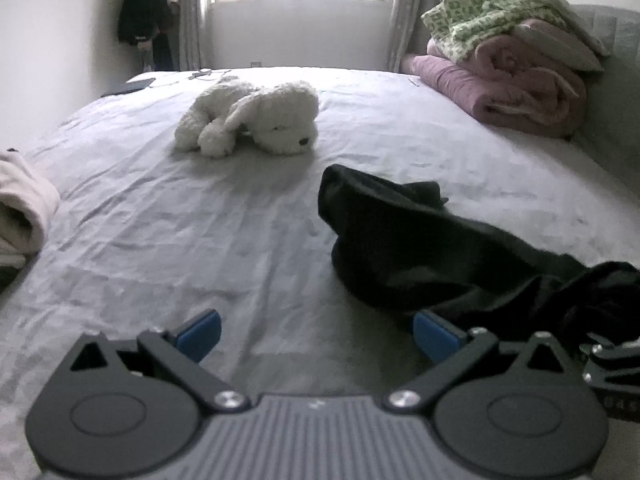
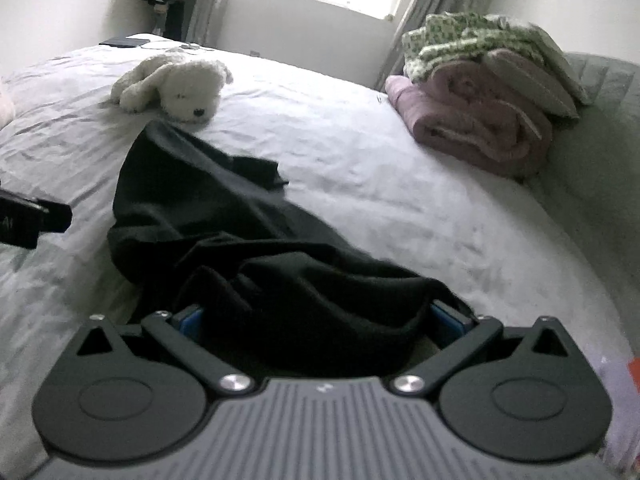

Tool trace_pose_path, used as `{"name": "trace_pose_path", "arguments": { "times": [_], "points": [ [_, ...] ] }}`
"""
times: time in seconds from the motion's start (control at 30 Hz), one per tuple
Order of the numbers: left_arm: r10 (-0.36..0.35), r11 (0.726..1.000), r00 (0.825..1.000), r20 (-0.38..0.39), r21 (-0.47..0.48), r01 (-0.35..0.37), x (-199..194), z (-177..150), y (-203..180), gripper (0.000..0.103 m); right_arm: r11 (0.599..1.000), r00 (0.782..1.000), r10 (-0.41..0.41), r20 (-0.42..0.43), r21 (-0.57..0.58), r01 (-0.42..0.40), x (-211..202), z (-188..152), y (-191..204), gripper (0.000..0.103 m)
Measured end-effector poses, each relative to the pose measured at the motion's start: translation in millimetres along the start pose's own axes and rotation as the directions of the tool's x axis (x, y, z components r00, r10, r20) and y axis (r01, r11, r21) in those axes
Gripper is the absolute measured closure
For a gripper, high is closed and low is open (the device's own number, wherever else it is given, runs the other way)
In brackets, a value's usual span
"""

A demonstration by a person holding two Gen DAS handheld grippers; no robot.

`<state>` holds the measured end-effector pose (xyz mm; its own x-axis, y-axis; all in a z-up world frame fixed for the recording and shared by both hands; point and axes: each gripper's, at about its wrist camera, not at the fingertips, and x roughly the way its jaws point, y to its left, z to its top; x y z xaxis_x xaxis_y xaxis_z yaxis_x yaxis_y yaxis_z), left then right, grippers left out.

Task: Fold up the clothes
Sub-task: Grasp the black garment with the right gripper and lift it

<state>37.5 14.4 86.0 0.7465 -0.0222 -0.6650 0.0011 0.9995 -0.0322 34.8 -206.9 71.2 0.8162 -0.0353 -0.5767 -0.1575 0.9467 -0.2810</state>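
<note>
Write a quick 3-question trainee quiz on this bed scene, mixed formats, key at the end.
1. True or false: the left gripper has its jaws spread wide with only bedsheet between them.
2. Multiple choice: what lies between the right gripper's jaws? A) the white plush dog B) the black garment C) the pink blanket
3. Fill in: on top of the folded pink blanket sits a ____-patterned cloth.

Key:
1. True.
2. B. The dark fabric bunches between the wide-apart jaws, so nothing is clamped.
3. Green.
</note>
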Motion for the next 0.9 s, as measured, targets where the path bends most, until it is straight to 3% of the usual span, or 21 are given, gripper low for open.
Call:
{"name": "trace_pose_path", "arguments": {
  "times": [0.27,0.37,0.43,0.47,0.53,0.6,0.9],
  "points": [
    [0.031,0.999,0.999,-0.02,0.018,-0.031,17.4,2.0,-4.0,0.0,0.999,1.0,0.005,0.016,-0.04,-0.004,24.5,12.8,-4.1,0.001],
    [0.037,0.999,0.999,-0.032,0.02,-0.037,20.8,0.5,-4.2,0.0,0.998,1.0,0.013,0.011,-0.059,-0.012,26.4,11.2,-4.5,0.012],
    [0.038,0.999,0.999,-0.038,0.028,-0.037,20.5,-1.8,-5.6,0.0,0.998,1.0,0.031,0.006,-0.049,-0.03,26.2,10.6,-6.6,0.036],
    [0.039,0.999,0.998,-0.041,0.034,-0.037,20.0,-2.8,-6.5,0.0,0.998,0.999,0.045,0.002,-0.04,-0.045,26.0,10.5,-7.9,0.043],
    [0.041,0.998,0.998,-0.036,0.044,-0.04,17.1,-4.3,-7.4,0.0,0.998,0.998,0.066,-0.001,-0.021,-0.066,24.5,10.4,-10.6,0.073],
    [0.056,0.997,0.998,-0.024,0.057,-0.054,13.8,-5.0,-8.0,0.0,0.997,0.997,0.081,0.007,-0.002,-0.081,20.3,10.6,-14.3,0.091],
    [0.142,0.986,0.989,0.049,0.085,-0.146,-2.3,-1.7,0.0,0.0,0.996,0.986,0.077,0.145,0.025,-0.081,-20.3,12.3,-35.1,0.094]
  ]
}}
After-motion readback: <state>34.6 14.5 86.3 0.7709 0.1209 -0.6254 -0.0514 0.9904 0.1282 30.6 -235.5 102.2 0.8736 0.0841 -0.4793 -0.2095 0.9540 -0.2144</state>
